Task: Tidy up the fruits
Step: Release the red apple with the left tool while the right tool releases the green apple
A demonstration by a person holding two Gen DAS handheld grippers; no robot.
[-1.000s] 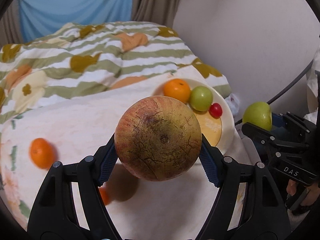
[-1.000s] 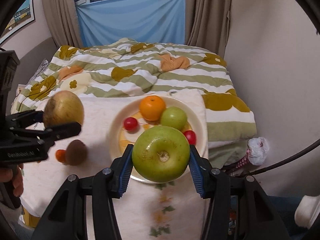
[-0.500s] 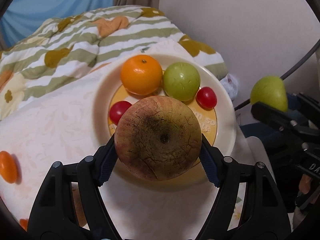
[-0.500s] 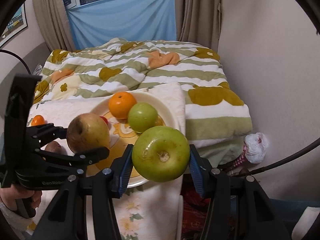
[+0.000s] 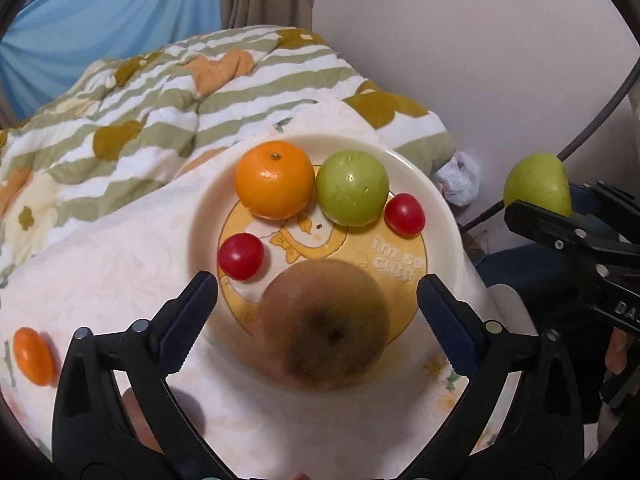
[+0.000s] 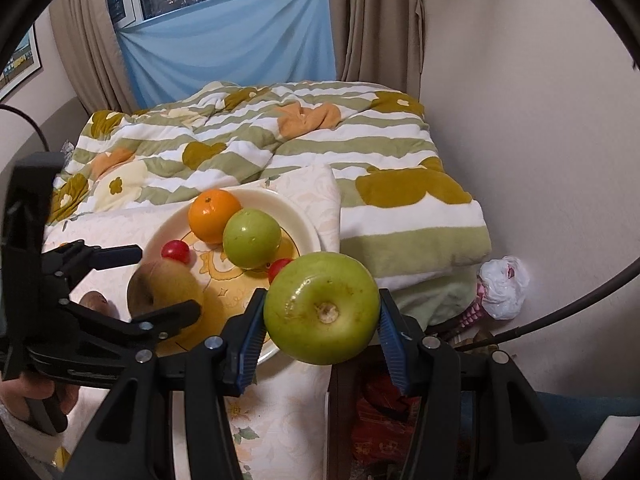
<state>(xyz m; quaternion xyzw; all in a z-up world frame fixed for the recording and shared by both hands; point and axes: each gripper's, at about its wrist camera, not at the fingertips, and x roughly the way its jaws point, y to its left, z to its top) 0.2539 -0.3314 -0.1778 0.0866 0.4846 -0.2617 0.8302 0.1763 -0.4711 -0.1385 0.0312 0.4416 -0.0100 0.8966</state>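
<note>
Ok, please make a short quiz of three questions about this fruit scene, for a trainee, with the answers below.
1. True or false: the left gripper is clamped on the brown apple.
2. Which fruit does the right gripper hold? A) the orange B) the big green apple C) a cherry tomato
3. How many red cherry tomatoes lie on the plate in the left wrist view?

Key
1. False: its jaws have just been opening, and the blurred brown apple sits between them, clear of both pads, over the plate.
2. B: the big green apple.
3. Two, beside the orange and the small green fruit.
</note>
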